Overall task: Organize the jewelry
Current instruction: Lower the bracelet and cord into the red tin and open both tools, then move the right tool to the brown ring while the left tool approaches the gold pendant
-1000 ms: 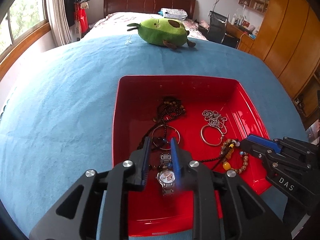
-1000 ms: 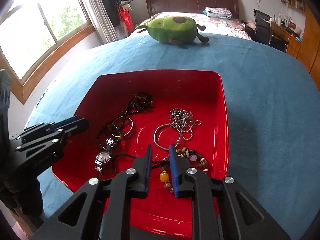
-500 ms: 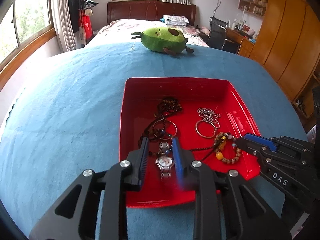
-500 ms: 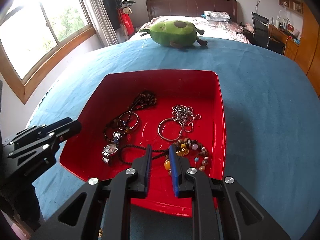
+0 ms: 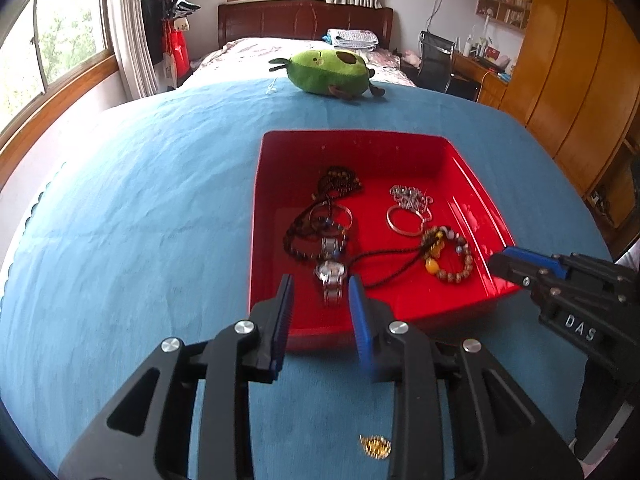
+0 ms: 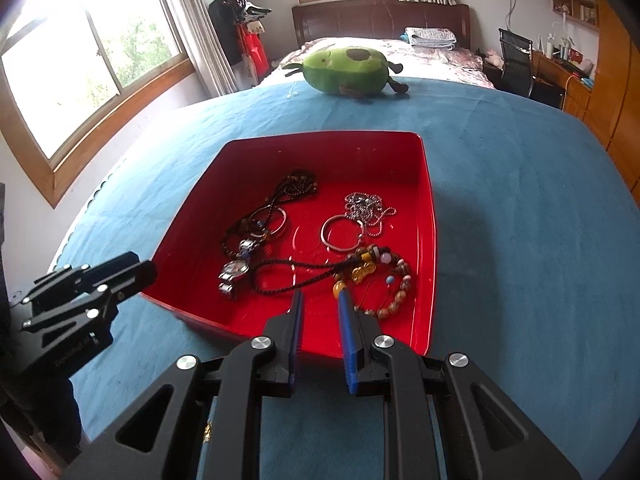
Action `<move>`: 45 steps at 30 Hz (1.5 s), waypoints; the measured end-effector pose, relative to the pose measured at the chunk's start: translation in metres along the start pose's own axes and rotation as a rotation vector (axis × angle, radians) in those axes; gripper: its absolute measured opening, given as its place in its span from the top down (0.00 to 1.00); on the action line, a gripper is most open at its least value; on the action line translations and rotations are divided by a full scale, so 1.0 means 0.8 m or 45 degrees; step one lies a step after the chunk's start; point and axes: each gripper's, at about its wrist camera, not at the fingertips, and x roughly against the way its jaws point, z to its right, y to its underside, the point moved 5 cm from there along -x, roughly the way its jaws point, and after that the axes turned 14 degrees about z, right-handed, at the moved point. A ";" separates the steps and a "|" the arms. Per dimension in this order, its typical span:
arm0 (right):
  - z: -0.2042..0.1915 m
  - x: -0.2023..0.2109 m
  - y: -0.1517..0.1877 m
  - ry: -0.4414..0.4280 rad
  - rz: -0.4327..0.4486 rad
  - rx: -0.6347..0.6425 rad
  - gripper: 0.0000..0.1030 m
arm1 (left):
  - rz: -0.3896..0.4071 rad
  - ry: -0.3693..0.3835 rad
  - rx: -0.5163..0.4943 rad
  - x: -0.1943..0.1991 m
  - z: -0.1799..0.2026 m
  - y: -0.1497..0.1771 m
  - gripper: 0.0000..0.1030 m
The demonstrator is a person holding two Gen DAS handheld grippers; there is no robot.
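Observation:
A red tray (image 5: 472, 178) on the blue cloth holds jewelry: a silver watch (image 5: 330, 276), dark bead necklaces (image 5: 338, 182), a silver chain (image 5: 410, 196), a silver bangle (image 5: 404, 220) and a beaded bracelet with amber beads (image 5: 452, 256). My left gripper (image 5: 320, 300) is open and empty, above the tray's near edge, in line with the watch. My right gripper (image 6: 320, 304) is open and empty at the near rim, beside the beaded bracelet (image 6: 384, 280). A small gold piece (image 5: 375, 446) lies on the cloth below my left gripper.
A green avocado plush (image 5: 328, 72) sits at the far edge of the blue cloth. A bed (image 5: 280, 48), window (image 6: 80, 64) and wooden wardrobe (image 5: 580, 80) stand beyond. The right gripper shows at right in the left wrist view (image 5: 528, 268).
Both grippers have drawn back toward the tray's near edge and risen, so the tray looks smaller. The jewelry has not moved. Both stay open and empty.

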 end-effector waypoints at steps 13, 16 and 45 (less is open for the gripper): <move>-0.032 0.045 0.097 -0.129 -0.080 0.003 0.77 | -0.024 0.007 0.025 0.056 -0.021 0.082 0.43; -0.041 0.047 0.127 -0.189 -0.141 -0.011 0.77 | -0.056 0.030 0.068 0.061 -0.027 0.101 0.37; -0.070 0.052 0.185 -0.259 -0.225 -0.061 0.78 | 0.020 -0.028 0.106 0.113 -0.050 0.155 0.13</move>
